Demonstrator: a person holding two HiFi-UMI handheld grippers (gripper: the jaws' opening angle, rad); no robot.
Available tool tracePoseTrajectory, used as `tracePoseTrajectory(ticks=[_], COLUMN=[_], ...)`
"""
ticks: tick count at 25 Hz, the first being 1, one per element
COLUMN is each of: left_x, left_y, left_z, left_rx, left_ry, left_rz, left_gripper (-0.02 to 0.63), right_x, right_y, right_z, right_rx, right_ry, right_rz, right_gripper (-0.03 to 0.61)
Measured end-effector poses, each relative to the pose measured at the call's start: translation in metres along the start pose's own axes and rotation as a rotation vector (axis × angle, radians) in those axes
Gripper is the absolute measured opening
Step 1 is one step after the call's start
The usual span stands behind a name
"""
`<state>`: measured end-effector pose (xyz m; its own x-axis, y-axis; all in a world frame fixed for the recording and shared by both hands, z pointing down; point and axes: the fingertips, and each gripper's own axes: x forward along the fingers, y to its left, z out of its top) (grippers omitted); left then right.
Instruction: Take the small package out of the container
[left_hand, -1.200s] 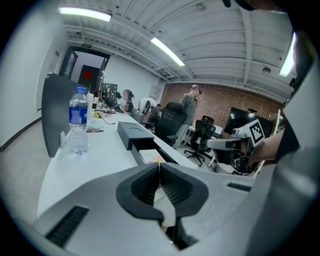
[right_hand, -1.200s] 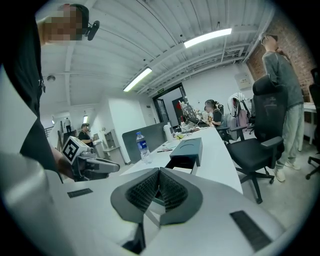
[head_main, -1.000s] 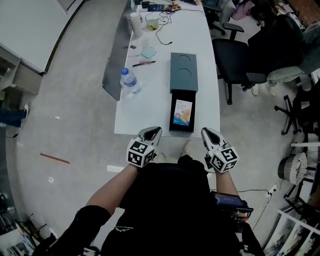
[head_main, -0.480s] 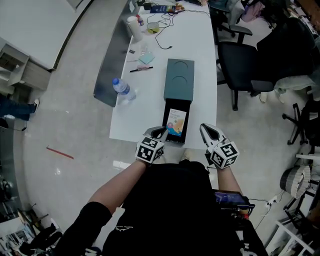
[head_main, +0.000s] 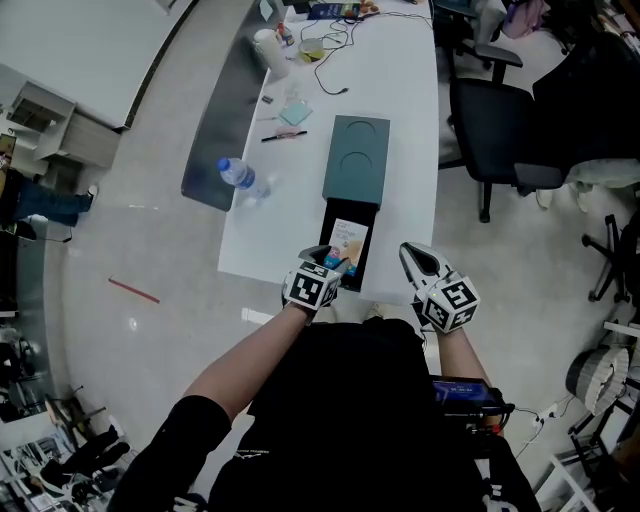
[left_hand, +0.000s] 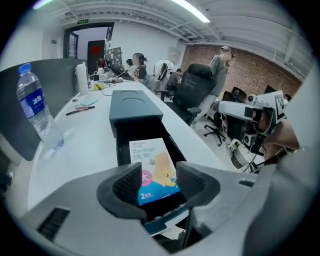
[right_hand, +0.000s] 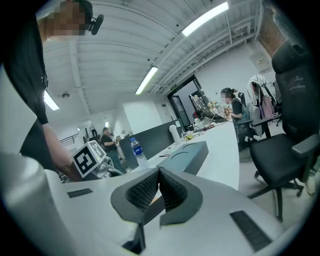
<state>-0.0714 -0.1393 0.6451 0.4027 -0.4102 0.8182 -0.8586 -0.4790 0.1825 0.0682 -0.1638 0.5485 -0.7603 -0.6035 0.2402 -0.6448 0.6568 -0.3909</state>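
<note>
The fingers (left_hand: 125, 186) of the left gripper (head_main: 326, 259) are opening, about half spread. The near end of the small package (left_hand: 151, 167) shows in the gap, with no pad pressing on it. 1 second ago this gripper sat closed, left of the near end of the container (head_main: 355, 160); it has since swung in over the open tray there. The package lies flat inside that tray, face up. To my eye the reach is done and the grab comes next. Right of the container's near end, the right gripper (head_main: 412, 258) hangs with fingers pressed together, holding nothing.
</note>
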Motion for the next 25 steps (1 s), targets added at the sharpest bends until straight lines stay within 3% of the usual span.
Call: tracePoseTrajectory(ticks=[6, 13, 17, 25], left_x=[0.021, 0.033, 0.039, 0.049], left_y=[0.003, 0.008, 0.000, 0.008], left_z=[-0.002, -0.005, -0.007, -0.007], left_rx=[0.002, -0.025, -0.059, -0.098], left_ry=[0.082, 0.154, 0.196, 0.282], left_rz=[0.076, 0.108, 0.076, 0.145], left_gripper=[0.313, 0.345, 0.367, 0.385], right_x=[-0.003, -0.003, -0.003, -0.002], right_y=[-0.016, -0.041, -0.050, -0.060], right_z=[0.006, 0.013, 0.017, 0.014], right_rx=[-0.004, -0.033, -0.037, -0.018], right_ry=[0.004, 0.017, 0.013, 0.018], right_rz=[0.029, 0.040, 0.045, 0.050], right_gripper=[0.026, 0.026, 0.026, 0.026])
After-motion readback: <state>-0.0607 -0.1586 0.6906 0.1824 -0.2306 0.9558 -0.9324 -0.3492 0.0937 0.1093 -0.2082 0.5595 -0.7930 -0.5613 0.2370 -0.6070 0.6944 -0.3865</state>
